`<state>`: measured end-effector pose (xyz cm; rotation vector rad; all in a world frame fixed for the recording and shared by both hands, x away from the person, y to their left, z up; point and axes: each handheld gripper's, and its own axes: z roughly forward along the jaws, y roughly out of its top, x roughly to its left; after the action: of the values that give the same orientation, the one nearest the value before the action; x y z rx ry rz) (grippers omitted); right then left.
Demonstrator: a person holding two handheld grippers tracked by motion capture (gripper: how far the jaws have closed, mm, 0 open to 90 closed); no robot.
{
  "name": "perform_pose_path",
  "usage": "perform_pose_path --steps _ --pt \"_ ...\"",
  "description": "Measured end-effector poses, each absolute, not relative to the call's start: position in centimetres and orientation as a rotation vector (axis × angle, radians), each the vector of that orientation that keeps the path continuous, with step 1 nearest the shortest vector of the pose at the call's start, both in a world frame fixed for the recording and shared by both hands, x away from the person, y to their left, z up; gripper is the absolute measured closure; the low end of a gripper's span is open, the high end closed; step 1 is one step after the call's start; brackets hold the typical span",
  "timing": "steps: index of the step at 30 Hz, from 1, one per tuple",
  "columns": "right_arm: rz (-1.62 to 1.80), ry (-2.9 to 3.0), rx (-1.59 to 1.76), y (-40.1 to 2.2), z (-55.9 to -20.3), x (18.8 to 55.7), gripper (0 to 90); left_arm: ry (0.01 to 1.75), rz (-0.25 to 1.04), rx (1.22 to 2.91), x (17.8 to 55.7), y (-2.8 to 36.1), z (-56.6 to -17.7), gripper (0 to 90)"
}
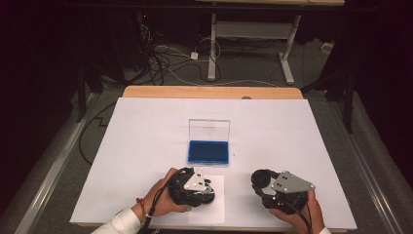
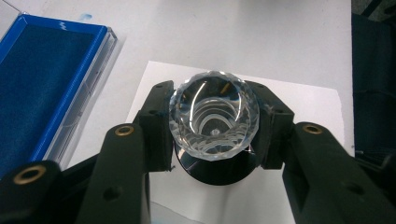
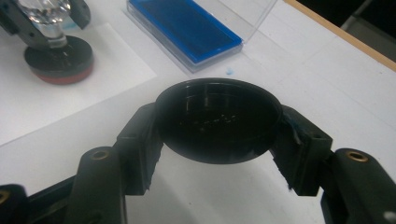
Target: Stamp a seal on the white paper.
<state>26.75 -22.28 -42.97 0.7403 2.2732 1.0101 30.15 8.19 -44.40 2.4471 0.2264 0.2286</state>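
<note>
A faceted clear crystal ball (image 2: 214, 115) stands on a round black base (image 2: 219, 173) with a red underside (image 3: 58, 74). My left gripper (image 2: 214, 128) is shut on the ball, one pad on each side, over a small white paper sheet (image 2: 299, 102). In the high view the left gripper (image 1: 207, 187) sits at the near middle of the table. My right gripper (image 3: 218, 135) is shut on a round black disc (image 3: 218, 119), held just above the table. It shows at the near right in the high view, right gripper (image 1: 260, 184).
A shallow blue-lined case (image 1: 208, 152) with its clear lid (image 1: 209, 129) standing upright lies at the table's centre, beyond both grippers. A large white sheet (image 1: 146, 146) covers the wooden table (image 1: 209, 92). Cables and a desk frame (image 1: 212, 44) are on the floor beyond.
</note>
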Motion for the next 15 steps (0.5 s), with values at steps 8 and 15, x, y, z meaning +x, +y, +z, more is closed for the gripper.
perform_pose_path --steps 8,15 --pt "1.002 2.271 0.740 -22.17 -42.98 26.71 38.6 0.220 0.243 2.445 29.98 8.08 -44.51 54.7" --pt "0.997 2.279 0.738 -22.13 -43.02 26.72 38.6 0.216 0.272 2.453 29.69 7.91 -44.49 54.6"
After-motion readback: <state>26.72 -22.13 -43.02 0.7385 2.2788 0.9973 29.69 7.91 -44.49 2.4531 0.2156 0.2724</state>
